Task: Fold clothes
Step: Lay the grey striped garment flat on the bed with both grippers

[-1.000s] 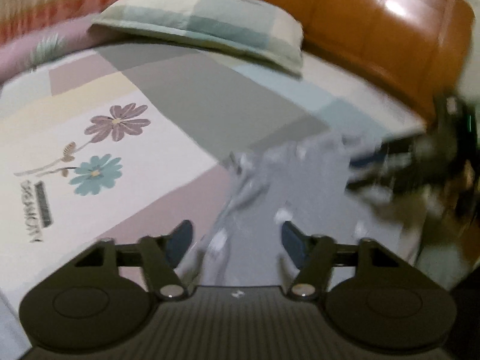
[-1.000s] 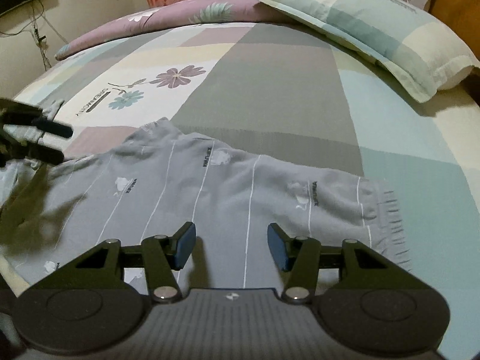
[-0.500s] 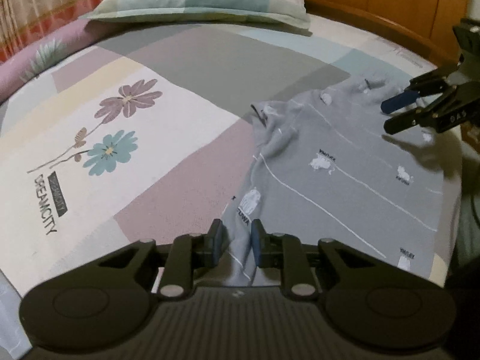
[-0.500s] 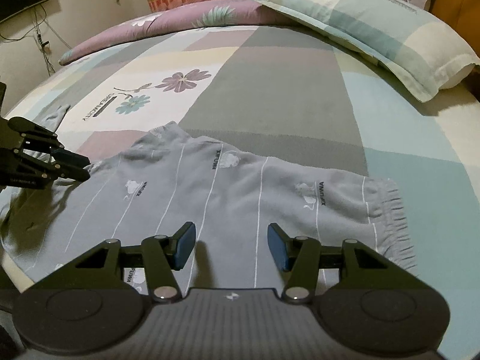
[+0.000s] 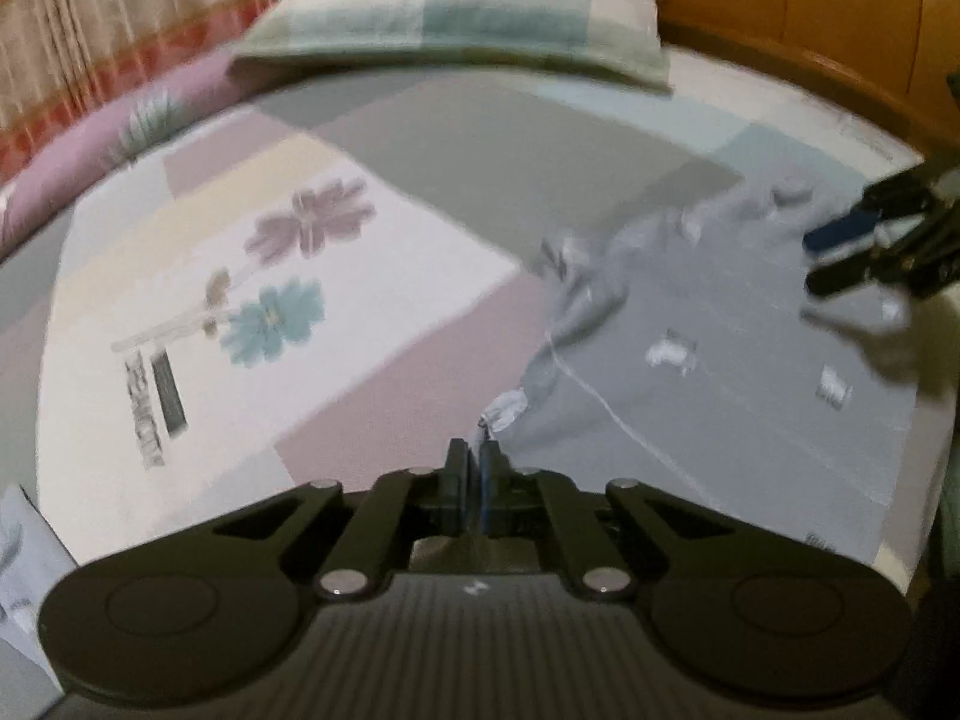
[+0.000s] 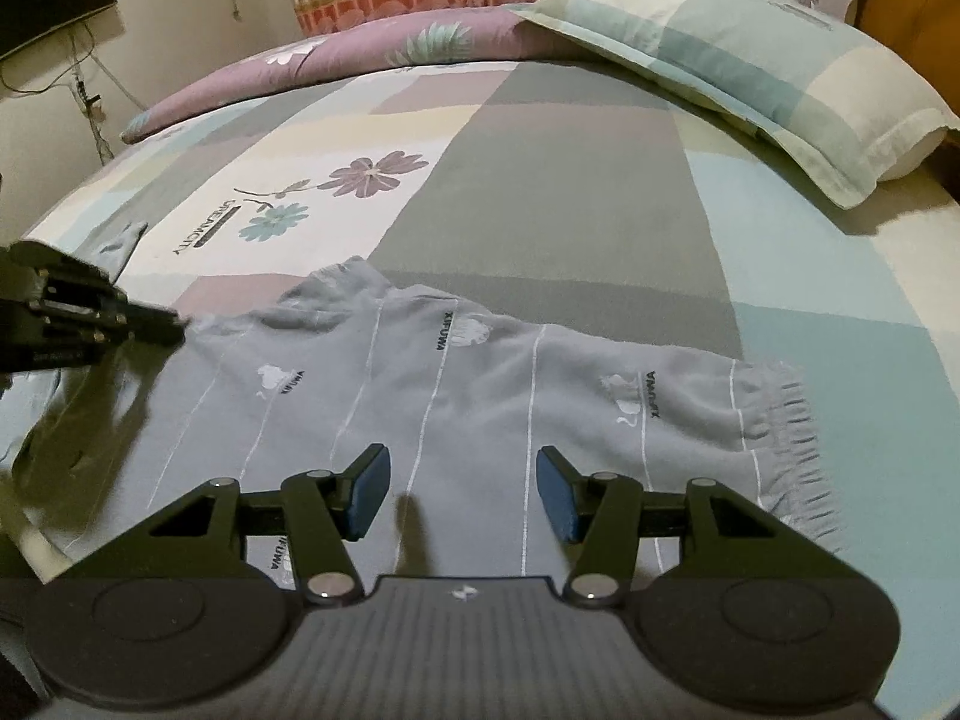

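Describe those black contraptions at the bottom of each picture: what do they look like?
Each is a hand-held tool. The left tool and right tool share one build: a matte black ribbed body with a small white logo, two rounded black housings, angular black linkage arms with silver pivot pins, and two fingers faced with dark blue pads. No cables, hands or sleeves are visible.

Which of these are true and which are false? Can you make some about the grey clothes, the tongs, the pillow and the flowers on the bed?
1. The left tongs are shut on the edge of the grey garment. True.
2. The right tongs are squeezing the garment. False: they stand open above it.
3. The pillow lies on top of the garment. False: it lies apart, at the bed's far end.
4. The bedsheet shows a purple flower and a teal flower. True.
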